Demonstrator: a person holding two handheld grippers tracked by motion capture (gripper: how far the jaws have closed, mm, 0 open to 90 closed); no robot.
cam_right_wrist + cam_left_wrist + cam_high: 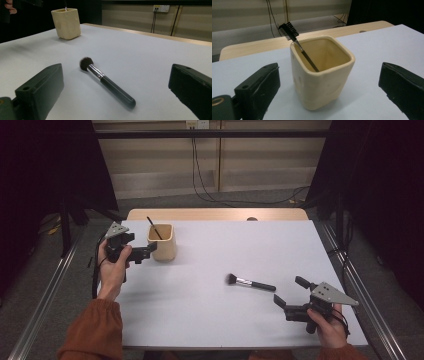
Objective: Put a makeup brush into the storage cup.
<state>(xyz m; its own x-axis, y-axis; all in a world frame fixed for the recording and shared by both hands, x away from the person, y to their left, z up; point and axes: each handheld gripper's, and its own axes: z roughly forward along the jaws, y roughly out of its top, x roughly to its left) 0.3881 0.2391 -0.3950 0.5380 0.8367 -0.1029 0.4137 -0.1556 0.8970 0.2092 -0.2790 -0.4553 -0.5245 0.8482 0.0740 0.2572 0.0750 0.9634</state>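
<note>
Cup (161, 241) is sitting near the far left of the tabletop (220, 320) with a small comb brush (295, 41) leaning inside it. My left hand-held gripper (150, 249) is right up beside the cup, jaws released and wide, nothing in them. Makeup brush (250, 283) lies flat mid-table, just ahead of my right hand-held gripper (290, 295), which is also spread open and empty.

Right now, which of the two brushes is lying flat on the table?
The fluffy makeup brush with the black handle lies flat, in front of the right gripper. The small comb brush stands leaning inside the cream cup.
</note>
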